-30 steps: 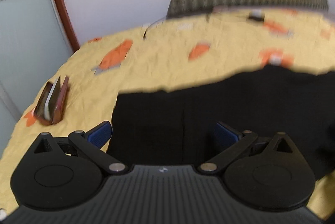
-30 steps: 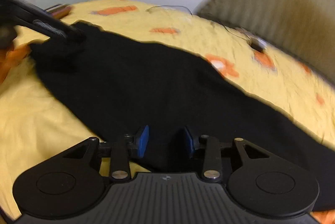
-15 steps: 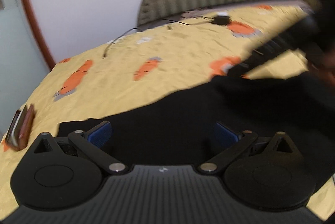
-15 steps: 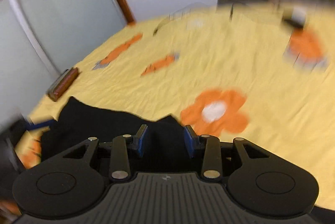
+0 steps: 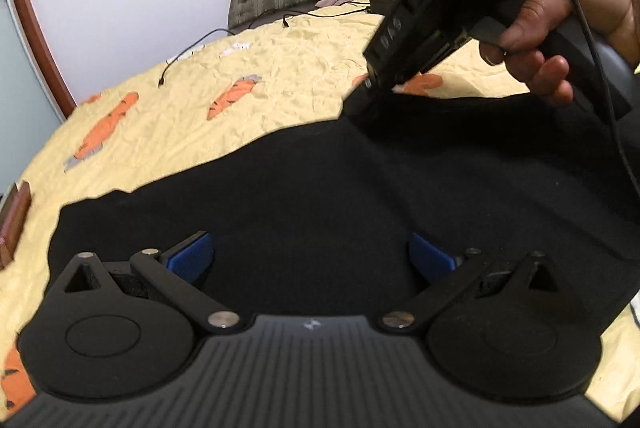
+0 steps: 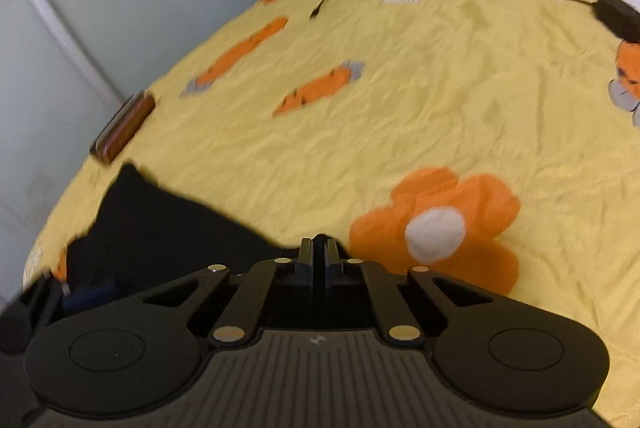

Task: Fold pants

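- Since the earlier frames, our right gripper [image 6: 320, 248] has swung across to the far edge of the pants [image 5: 320, 195], and its jaws have just been closing; they now pinch the black cloth.
- Nearer, our left gripper [image 5: 310, 256] hangs over the pants, jaws wide, gripping nothing.
- The pants lie spread on the bed [image 6: 400, 99]; we judge a fold is starting.

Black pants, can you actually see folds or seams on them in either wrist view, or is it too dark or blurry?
Left wrist view: sharp, but the black pants read as a near-flat dark mass, only faint creases near the right gripper. Right wrist view: slightly soft, fisheye-bent yellow bedsheet; the pants are featureless black there.
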